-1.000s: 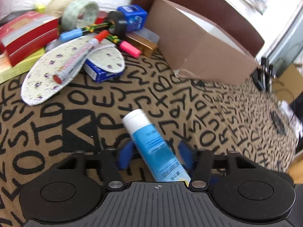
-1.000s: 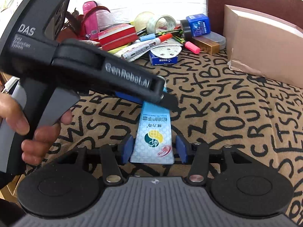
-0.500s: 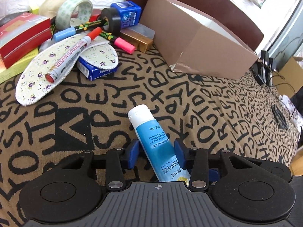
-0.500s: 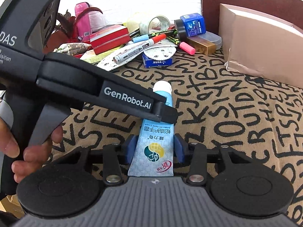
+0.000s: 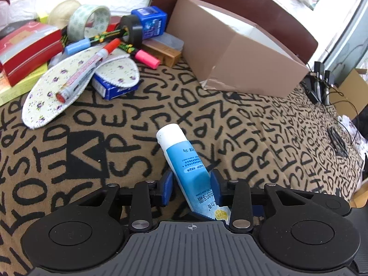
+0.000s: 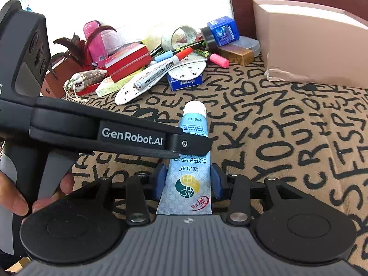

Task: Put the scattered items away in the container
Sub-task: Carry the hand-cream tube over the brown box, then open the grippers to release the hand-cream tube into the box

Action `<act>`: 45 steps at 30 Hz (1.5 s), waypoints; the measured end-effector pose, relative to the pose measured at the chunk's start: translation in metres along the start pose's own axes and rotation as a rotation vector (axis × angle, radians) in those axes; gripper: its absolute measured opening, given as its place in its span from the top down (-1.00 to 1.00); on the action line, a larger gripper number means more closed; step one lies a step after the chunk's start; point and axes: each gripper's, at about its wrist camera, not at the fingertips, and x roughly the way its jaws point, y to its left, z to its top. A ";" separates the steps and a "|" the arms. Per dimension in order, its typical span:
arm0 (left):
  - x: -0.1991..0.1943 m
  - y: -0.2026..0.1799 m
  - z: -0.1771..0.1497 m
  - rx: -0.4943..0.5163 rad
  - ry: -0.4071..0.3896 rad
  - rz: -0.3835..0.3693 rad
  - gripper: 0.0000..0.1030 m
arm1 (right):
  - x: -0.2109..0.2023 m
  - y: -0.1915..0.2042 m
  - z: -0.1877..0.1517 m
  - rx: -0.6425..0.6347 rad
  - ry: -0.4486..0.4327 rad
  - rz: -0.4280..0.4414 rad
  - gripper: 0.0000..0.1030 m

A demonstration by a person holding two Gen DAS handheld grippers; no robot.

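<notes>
Tube [image 5: 184, 161] is sitting between both of your claws at once, its white cap pointing away from you toward the clutter. Your right claw [image 6: 187, 181] is gripping the tube's flat tail, both blue pads [image 6: 216, 180] pressing its sides. Your left claw [image 5: 191, 185] is straddling the tube's body from the left; its right pad is touching the tube, while the left pad [image 5: 166, 187] is standing slightly clear, so you are not squeezing there. In the right wrist view your left claw's black body is crossing over the tube's middle. The tube is lying over the lettered cloth [image 5: 253, 138], near you and well apart from the box [image 5: 230, 53], which is standing at the far right edge. The pile at the far left is holding the marker [image 5: 85, 71] on a floral insole [image 5: 53, 96], a tape roll [image 5: 89, 20], a blue cube [image 5: 150, 23] and a red case [image 5: 27, 48].
</notes>
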 end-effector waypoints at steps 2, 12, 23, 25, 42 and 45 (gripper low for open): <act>-0.003 -0.007 0.004 0.015 -0.013 -0.002 0.32 | -0.006 -0.003 0.002 0.007 -0.017 -0.001 0.10; -0.018 -0.052 0.058 0.104 -0.106 -0.057 0.36 | -0.045 -0.027 0.039 -0.017 -0.167 -0.053 0.10; -0.004 -0.125 0.145 0.206 -0.222 -0.136 0.34 | -0.080 -0.088 0.108 -0.048 -0.336 -0.152 0.10; 0.003 -0.138 0.164 0.215 -0.236 -0.155 0.34 | -0.082 -0.102 0.125 -0.056 -0.360 -0.179 0.10; 0.140 -0.205 0.285 0.267 -0.239 -0.251 -0.04 | -0.039 -0.232 0.223 -0.058 -0.342 -0.331 0.10; 0.168 -0.208 0.296 0.271 -0.232 -0.238 -0.16 | -0.023 -0.248 0.230 -0.071 -0.321 -0.361 0.09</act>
